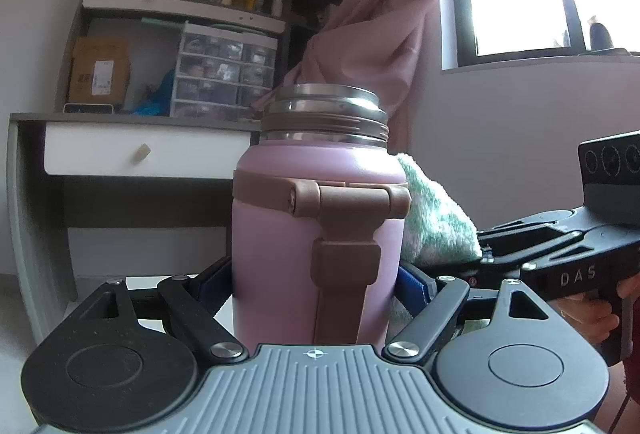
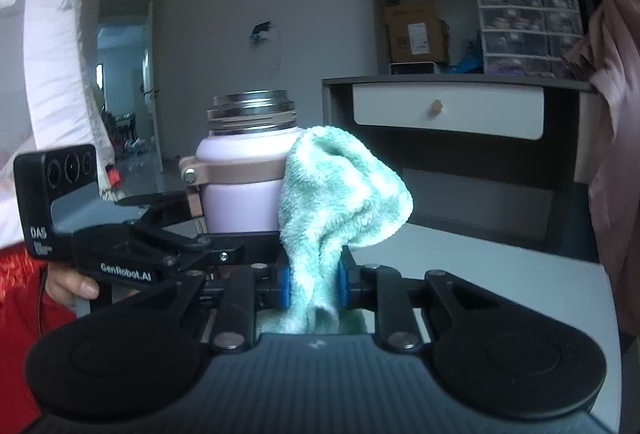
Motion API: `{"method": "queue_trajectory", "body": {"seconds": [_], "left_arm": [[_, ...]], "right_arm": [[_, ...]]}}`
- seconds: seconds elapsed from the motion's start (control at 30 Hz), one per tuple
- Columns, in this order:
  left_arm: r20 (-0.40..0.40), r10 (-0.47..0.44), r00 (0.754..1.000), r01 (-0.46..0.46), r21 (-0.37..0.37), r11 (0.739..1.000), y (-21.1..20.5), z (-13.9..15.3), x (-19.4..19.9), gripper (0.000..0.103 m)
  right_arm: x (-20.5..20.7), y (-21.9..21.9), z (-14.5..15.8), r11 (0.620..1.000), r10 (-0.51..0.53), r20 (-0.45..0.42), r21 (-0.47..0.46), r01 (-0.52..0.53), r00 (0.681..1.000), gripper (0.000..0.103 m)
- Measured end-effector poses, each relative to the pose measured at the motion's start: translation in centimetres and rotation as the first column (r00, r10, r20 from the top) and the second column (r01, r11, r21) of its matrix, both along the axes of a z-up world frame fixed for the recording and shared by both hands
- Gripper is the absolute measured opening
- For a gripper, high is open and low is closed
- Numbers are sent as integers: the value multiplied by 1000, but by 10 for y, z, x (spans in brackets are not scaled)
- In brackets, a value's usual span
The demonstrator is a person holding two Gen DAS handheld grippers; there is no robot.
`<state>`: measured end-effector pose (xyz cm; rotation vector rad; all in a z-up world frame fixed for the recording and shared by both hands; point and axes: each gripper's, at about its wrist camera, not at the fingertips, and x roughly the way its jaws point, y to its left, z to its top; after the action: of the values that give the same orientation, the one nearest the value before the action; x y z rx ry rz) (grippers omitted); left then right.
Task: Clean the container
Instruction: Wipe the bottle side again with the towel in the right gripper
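Your pink steel flask with the brown strap (image 1: 316,230) stands upright on the white table (image 2: 500,274), long axis vertical, its lidless threaded mouth pointing up. Your left gripper (image 1: 316,282) clasps its lower body between the blue pads. Your right gripper (image 2: 311,282) pinches the fluffy mint-green cloth (image 2: 344,190), which presses against the flask's side. Only the right wrist view shows that pinch; the left wrist view shows the strap hinge.

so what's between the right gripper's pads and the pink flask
A bunched green cloth, pinched by the right gripper, fills the stretch and presses against the pink flask; the right wrist view shows it.
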<state>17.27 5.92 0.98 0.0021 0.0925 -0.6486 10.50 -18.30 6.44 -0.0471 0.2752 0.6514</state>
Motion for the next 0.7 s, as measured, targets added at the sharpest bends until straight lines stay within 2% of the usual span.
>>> {"method": "queue_trajectory", "body": {"seconds": [0.17, 0.7], "left_arm": [[14, -2, 1000, 2, 15, 1000, -4, 1, -2, 84], [0, 0, 1000, 0, 1, 1000, -5, 3, 6, 84]], "right_arm": [[4, 5, -11, 999, 12, -28, -44, -13, 1000, 22], [9, 12, -43, 998, 28, -171, -50, -37, 985, 22]]}}
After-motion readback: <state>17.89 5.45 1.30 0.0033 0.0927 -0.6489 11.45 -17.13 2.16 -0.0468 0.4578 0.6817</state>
